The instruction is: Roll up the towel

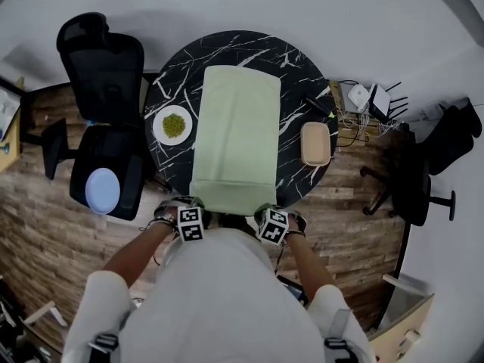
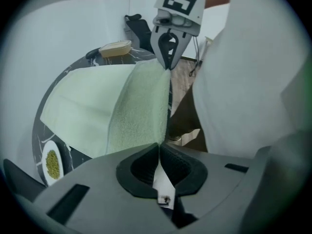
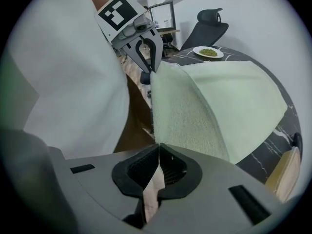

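A pale green towel (image 1: 236, 134) lies lengthwise on the round black marble table (image 1: 174, 78), its near end hanging past the table's front edge. My left gripper (image 1: 198, 205) is shut on the towel's near left corner (image 2: 155, 141). On the near right corner (image 3: 157, 139) my right gripper (image 1: 262, 209) is shut too. Both corners are lifted, so the near strip of towel (image 2: 139, 111) stretches taut between the two grippers. From each gripper view the other gripper shows across that strip: the right gripper (image 2: 168, 65) and the left gripper (image 3: 151, 67).
A white plate of green food (image 1: 172, 124) sits left of the towel. To its right lie a tan oblong tray (image 1: 315, 144) and a black object (image 1: 318, 105). A black office chair (image 1: 106, 112) with a blue plate (image 1: 102, 190) stands left; another chair (image 1: 416, 187) right.
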Action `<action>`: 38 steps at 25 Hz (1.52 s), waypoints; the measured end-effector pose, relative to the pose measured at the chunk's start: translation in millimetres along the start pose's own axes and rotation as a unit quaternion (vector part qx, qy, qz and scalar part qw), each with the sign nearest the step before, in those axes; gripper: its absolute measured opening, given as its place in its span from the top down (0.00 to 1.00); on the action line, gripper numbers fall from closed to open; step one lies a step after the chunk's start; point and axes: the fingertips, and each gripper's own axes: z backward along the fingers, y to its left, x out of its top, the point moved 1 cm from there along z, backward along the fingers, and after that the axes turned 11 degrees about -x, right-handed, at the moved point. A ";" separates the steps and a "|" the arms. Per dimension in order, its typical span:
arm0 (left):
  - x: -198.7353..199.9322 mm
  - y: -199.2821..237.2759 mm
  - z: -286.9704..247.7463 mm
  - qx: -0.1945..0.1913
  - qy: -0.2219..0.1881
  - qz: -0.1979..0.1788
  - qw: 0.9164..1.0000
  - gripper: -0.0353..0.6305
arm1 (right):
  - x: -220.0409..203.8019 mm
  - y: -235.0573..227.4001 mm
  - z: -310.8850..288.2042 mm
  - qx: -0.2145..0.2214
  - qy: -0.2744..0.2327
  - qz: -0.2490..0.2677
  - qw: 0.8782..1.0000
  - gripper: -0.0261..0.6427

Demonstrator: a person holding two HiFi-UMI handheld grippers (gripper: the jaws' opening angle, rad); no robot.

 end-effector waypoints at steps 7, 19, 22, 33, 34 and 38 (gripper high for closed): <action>-10.2 -24.2 16.1 -0.077 -0.004 -0.008 0.997 0.93 | 8.4 38.1 21.6 0.081 -0.004 -0.038 0.996 0.96; 24.4 82.0 80.5 0.059 -0.067 0.026 0.996 0.93 | 42.2 -97.3 62.1 -0.099 -0.059 -0.076 0.990 0.96; 31.5 107.3 83.1 0.093 -0.048 0.006 0.995 0.93 | 45.7 -122.9 54.3 -0.135 -0.040 -0.051 0.989 0.96; 34.1 152.0 77.3 0.182 -0.030 0.019 0.983 0.67 | 58.1 -166.7 36.7 -0.243 -0.072 -0.039 0.966 0.79; 32.5 150.5 76.9 0.182 -0.030 0.021 0.983 0.65 | 56.7 -164.3 36.7 -0.244 -0.075 -0.037 0.966 0.79; 26.2 138.4 72.5 0.178 -0.028 0.028 0.983 0.63 | 48.9 -143.5 30.2 -0.225 -0.072 -0.025 0.971 0.79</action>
